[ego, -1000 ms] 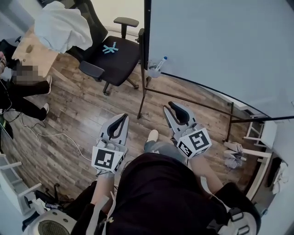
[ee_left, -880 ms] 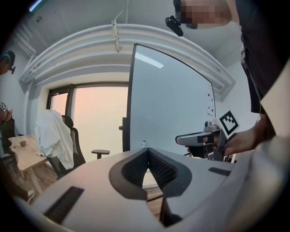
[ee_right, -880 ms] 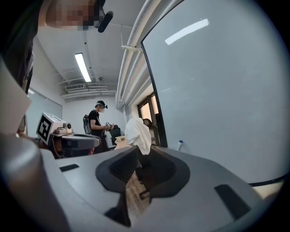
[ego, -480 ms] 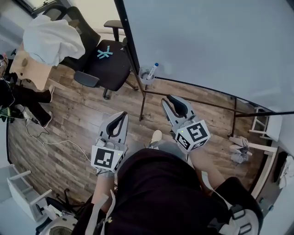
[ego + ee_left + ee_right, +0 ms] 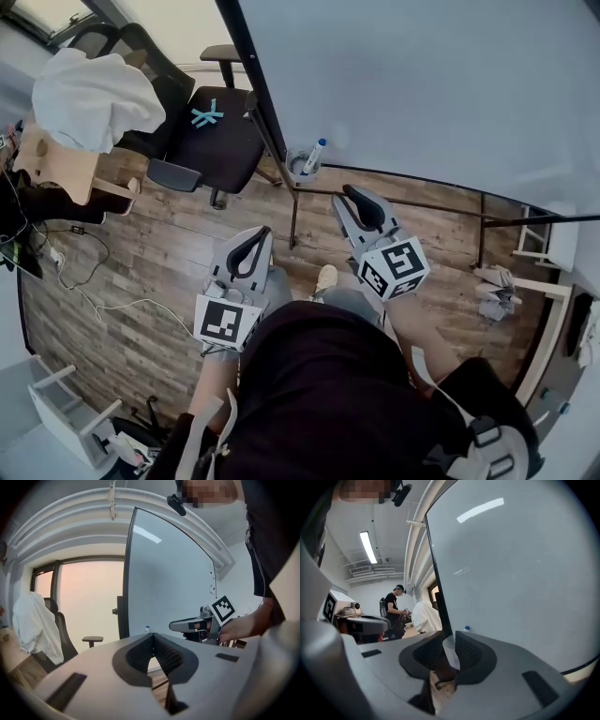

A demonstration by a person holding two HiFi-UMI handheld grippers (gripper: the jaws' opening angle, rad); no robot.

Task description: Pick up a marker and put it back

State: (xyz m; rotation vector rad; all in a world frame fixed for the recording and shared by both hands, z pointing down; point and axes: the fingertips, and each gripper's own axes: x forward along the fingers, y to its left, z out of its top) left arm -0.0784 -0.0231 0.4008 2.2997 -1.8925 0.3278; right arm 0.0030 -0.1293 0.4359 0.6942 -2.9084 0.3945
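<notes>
Marker (image 5: pixel 315 156) stands in a small cup (image 5: pixel 300 172) at the lower left corner of the whiteboard (image 5: pixel 422 84). It sits at 12 o'clock from the person, ahead of both tools and well apart from them. Blue cap is uppermost. In the head view the long axis is tilted, running from the cup up toward 1 o'clock.

Left tongs (image 5: pixel 263 232): tips pressed together, nothing between them, held low over the wood floor (image 5: pixel 141 253) and aimed toward 1 o'clock.

Right tongs (image 5: pixel 348 191): aimed toward 11 o'clock, tips parted by only a narrow slit, gripping nothing. The right gripper view shows the cup through that slit, far beyond the tips, with the blue cap just to its right.

Only the head view shows the marker's lean. The left gripper view shows just the cap as a small speck at the board's foot, with the other tool at 3 o'clock. The right gripper view alone shows a second person (image 5: pixel 391 609) standing at 9 o'clock.

Office chair (image 5: pixel 211 141) at 10 o'clock, white cloth (image 5: pixel 89 89) draped beyond it.
</notes>
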